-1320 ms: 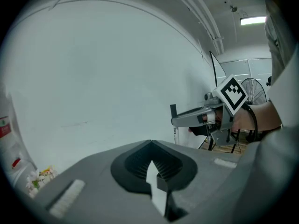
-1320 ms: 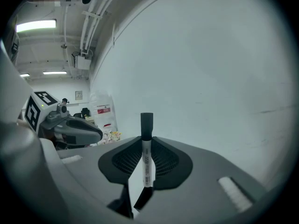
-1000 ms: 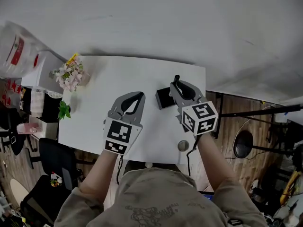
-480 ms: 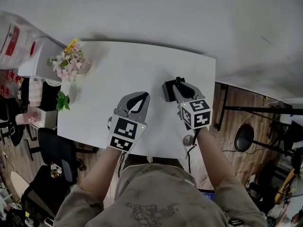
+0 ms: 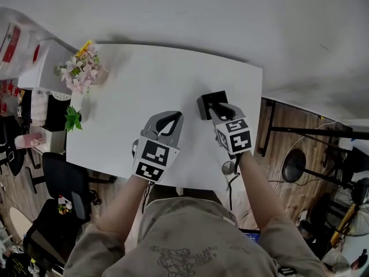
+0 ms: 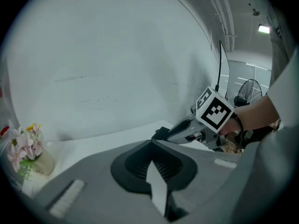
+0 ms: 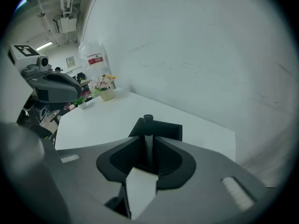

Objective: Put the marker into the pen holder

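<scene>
The jaws of the right gripper point(image 7: 148, 143) pinched the marker point(image 7: 148, 125), clear only in its own view, pen holder point(image 7: 166, 130) at twelve o'clock; the left gripper's point(image 6: 152, 142) jaws met empty.

Matt white table point(image 5: 161, 79), matt black pen holder point(image 5: 206, 104)

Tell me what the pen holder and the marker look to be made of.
Pen holder: probably matte black plastic, judging by its flat, sharp-edged walls without shine. Marker: likely smooth plastic, pale barrel with dark cap, held in the right gripper.
</scene>
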`<move>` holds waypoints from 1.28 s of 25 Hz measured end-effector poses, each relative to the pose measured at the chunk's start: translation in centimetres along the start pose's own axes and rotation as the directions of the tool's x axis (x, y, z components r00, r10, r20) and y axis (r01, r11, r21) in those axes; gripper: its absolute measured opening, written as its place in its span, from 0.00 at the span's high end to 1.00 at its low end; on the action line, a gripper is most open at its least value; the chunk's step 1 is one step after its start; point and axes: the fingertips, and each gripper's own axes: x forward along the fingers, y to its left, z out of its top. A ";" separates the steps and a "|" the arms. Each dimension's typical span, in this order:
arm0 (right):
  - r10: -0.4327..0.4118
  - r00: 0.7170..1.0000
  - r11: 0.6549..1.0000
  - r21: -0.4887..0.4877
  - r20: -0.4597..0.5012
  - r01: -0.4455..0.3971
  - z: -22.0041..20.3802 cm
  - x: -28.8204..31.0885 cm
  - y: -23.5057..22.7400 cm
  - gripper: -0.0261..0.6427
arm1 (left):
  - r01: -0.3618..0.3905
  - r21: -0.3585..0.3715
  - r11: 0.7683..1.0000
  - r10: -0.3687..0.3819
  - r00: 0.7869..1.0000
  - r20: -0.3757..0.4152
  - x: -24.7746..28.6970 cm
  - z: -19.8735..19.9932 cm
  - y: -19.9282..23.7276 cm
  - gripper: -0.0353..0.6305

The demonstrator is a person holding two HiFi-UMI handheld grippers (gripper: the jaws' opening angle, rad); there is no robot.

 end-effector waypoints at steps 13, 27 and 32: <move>-0.009 0.962 0.996 0.091 0.273 -0.016 8.3 -8.8 0.9 0.78 | -0.054 0.073 0.996 0.048 0.995 0.083 -4.1 4.4 1.4 0.94; -0.035 0.837 0.999 0.010 0.547 0.035 14.3 -23.1 3.7 0.92 | -0.120 0.179 0.976 0.073 0.965 0.251 -10.7 12.6 0.1 0.94; -0.045 0.817 0.997 -0.019 0.576 0.068 13.9 -26.0 4.9 0.92 | -0.109 0.177 0.978 0.052 0.953 0.297 -12.9 13.1 -1.8 0.94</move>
